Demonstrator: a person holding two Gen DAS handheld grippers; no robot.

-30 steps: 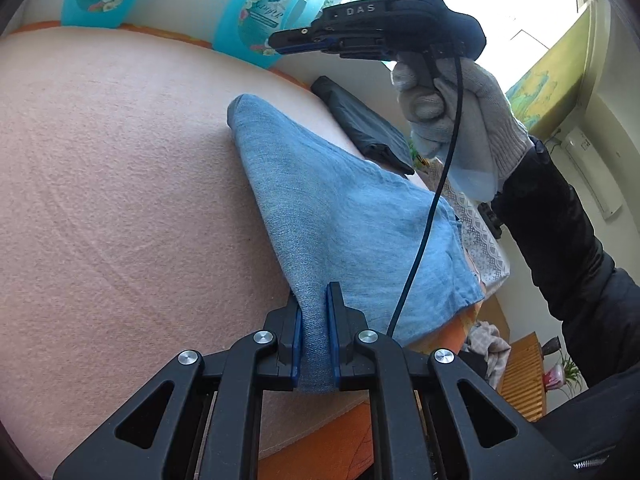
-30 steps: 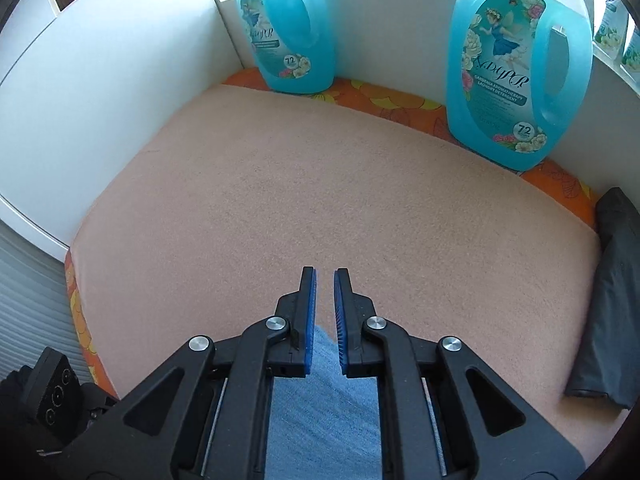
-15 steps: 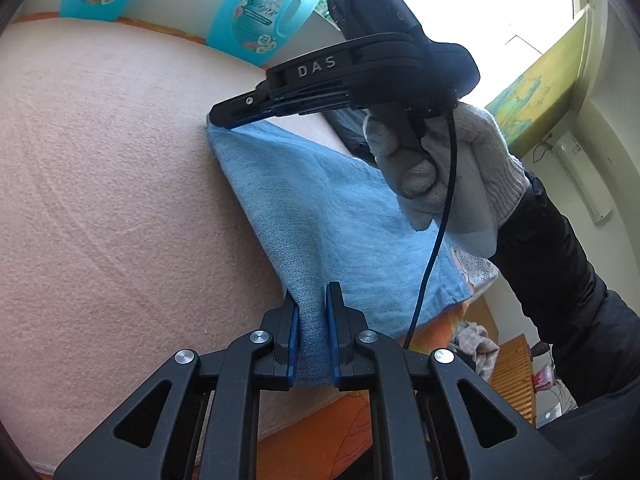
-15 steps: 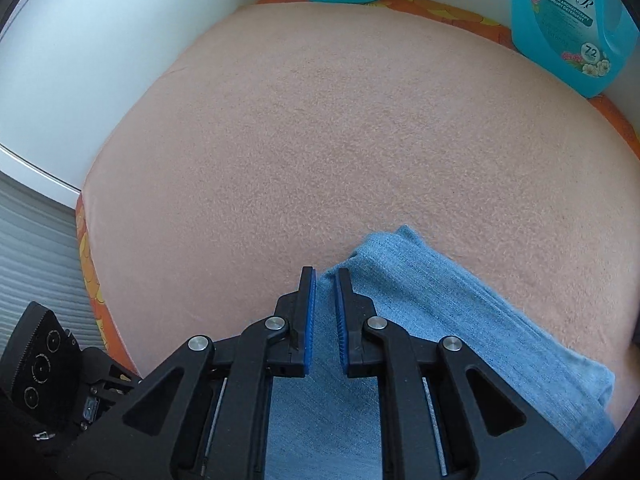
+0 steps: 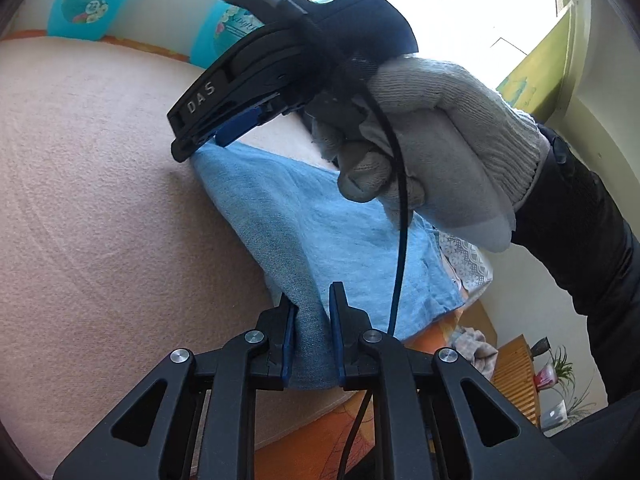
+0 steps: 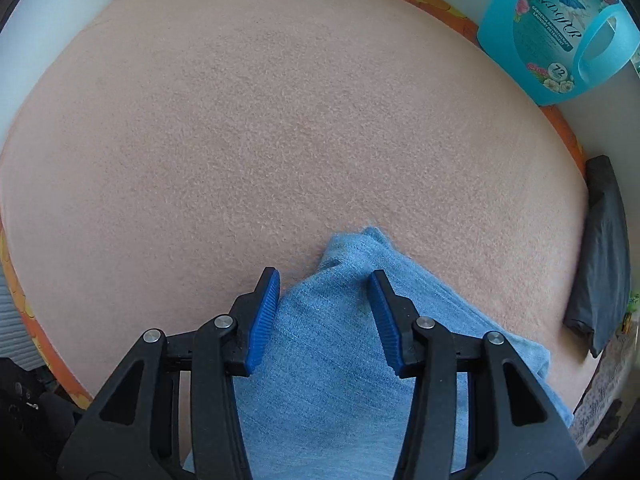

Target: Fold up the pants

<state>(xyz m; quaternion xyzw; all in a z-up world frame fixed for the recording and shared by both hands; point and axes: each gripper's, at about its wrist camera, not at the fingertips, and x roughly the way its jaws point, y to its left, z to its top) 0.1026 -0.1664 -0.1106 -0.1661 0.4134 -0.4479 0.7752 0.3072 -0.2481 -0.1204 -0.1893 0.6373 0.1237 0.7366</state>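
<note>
Light blue denim pants (image 5: pixel 320 220) lie folded on a pink blanket (image 5: pixel 100 200). My left gripper (image 5: pixel 312 292) pinches their near edge; its jaws are starting to open, but the pads still press on the cloth. My right gripper (image 5: pixel 196 148), held by a gloved hand (image 5: pixel 440 140), points down at the far corner of the pants. In the right wrist view, the right gripper (image 6: pixel 324 276) is opening. The corner of the pants (image 6: pixel 328 352) lies on the blanket (image 6: pixel 280 120) between the spread blue pads (image 6: pixel 264 312), which do not touch it.
Turquoise detergent bottles (image 6: pixel 560 32) (image 5: pixel 80 0) stand along the back wall. A dark folded cloth (image 6: pixel 600 252) lies at the blanket's right edge. A black cable (image 5: pixel 400 240) hangs from the right gripper across the pants. An orange patterned cover (image 5: pixel 320 432) shows under the blanket's edge.
The right gripper came down with the pants corner onto the blanket, tipped to point downward, and spread its jaws, letting the cloth go. The left gripper has stayed put on the near edge.
</note>
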